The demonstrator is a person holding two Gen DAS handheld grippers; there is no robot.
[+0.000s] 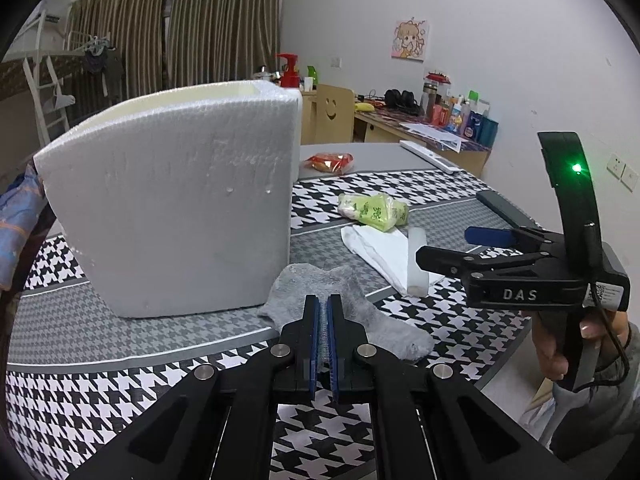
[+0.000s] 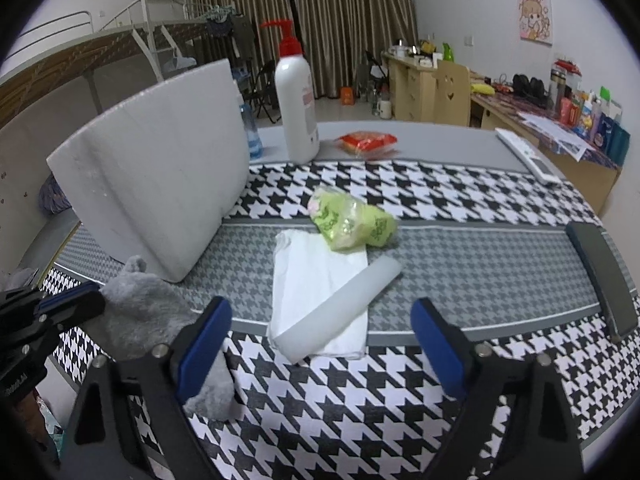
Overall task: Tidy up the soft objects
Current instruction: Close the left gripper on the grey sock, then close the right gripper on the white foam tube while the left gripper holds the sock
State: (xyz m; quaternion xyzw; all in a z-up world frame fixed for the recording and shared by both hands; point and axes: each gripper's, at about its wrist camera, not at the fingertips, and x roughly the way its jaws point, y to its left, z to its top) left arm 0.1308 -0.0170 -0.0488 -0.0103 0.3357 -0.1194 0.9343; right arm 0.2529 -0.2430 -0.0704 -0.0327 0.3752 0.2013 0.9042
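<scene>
Foam box (image 1: 176,200) stands upright on the houndstooth cloth (image 1: 420,196), toward its left edge, open top up. White cloth (image 2: 316,292) lies folded mid-surface, a pale strip (image 2: 344,300) diagonally across it. Grey sock (image 1: 348,312) lies at the box's near right corner, touching its base. Green packet (image 2: 348,220) sits just beyond the white cloth, touching its far edge. Red packet (image 2: 368,142) is on bare grey table past the cloth's far edge, beside a pump bottle (image 2: 296,108). Dark flat case (image 2: 600,272) lies at the right edge. Left gripper (image 1: 323,308) pads pressed together over the sock, gripping nothing. Right gripper (image 2: 320,344) jaws spread wide, near end of white cloth between them, untouched.
</scene>
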